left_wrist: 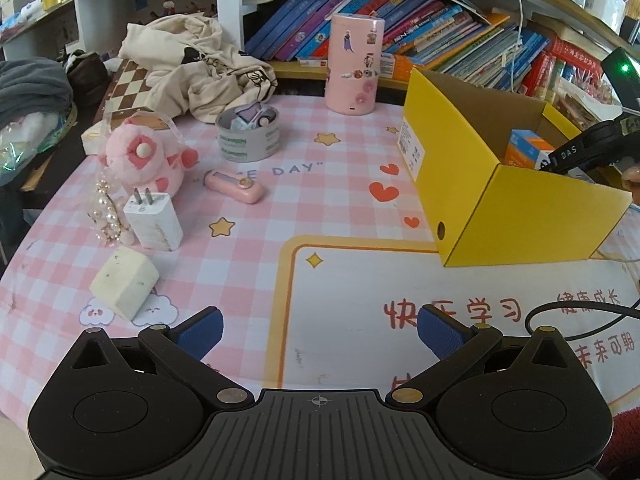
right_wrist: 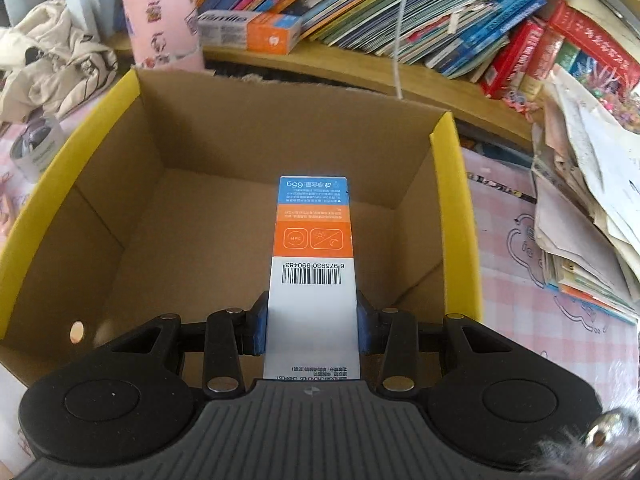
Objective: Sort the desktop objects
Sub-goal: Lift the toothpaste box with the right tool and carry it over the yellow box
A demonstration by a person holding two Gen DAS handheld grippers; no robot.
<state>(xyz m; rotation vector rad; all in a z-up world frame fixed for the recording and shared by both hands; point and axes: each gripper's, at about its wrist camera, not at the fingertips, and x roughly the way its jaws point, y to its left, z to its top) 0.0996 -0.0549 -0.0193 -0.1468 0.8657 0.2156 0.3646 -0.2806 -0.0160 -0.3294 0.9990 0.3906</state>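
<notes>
In the right wrist view the right gripper (right_wrist: 311, 326) fills the lower frame, its blue fingers (right_wrist: 259, 326) pinching a long carton (right_wrist: 311, 264) by its white end, one pad on each side; the carton, banded white, orange and blue with a barcode, points away from the camera over the open inside of the yellow box (right_wrist: 452, 216), whose brown floor lies bare around it; whether the carton's far end touches that floor cannot be told; behind the box, in the upper frame, stand a pink canister (right_wrist: 164, 24) and a shelf of books (right_wrist: 400, 12), with a paper stack (right_wrist: 592, 200) at the right edge; in the left wrist view the left gripper (left_wrist: 320, 336) sits at the bottom, its fingers (left_wrist: 202, 330) spread wide with nothing between them, above the pink checked bench (left_wrist: 248, 256); the box is at the right of that frame, with the carton's orange and blue end showing inside it; at the left lie a white block (left_wrist: 125, 283), a white charger (left_wrist: 154, 220) with prongs up, a pink plush (left_wrist: 146, 156) and a pearl string (left_wrist: 106, 212) just beside the charger; near the centre lie a small pink device (left_wrist: 236, 186) and a tape roll (left_wrist: 248, 136) holding a small toy.
</notes>
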